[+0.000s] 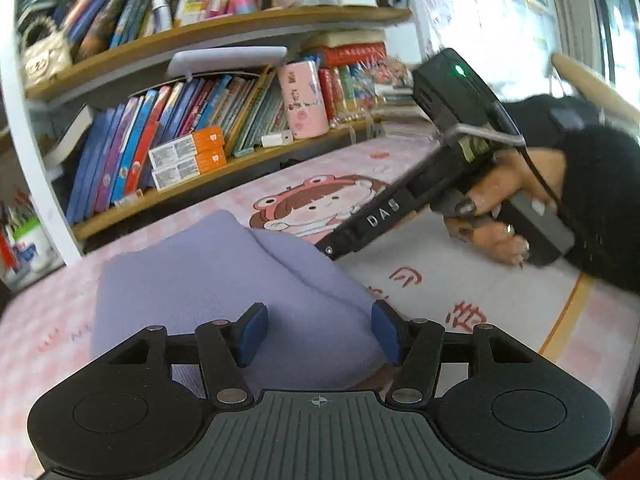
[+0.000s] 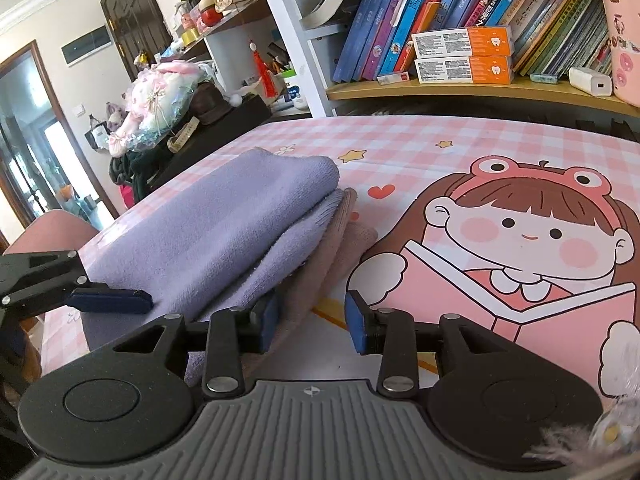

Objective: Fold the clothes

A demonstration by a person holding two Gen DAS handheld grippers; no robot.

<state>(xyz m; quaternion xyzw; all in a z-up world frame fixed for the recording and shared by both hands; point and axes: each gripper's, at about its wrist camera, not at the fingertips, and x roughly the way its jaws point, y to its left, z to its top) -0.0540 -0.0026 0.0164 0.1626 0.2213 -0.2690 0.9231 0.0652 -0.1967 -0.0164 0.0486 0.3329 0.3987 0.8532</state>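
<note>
A folded lavender cloth lies on the pink checked table mat. It also shows in the right wrist view, resting on a folded beige-pink cloth. My left gripper is open, its blue pads over the near edge of the lavender cloth. My right gripper is open at the near corner of the stack, holding nothing. The right gripper also shows in the left wrist view, with its tip beside the cloth. The left gripper's blue pad lies on the lavender cloth in the right wrist view.
A bookshelf full of books and orange boxes runs along the far side of the table. A cartoon girl print covers the mat. A pink chair and cluttered side shelves stand to the left.
</note>
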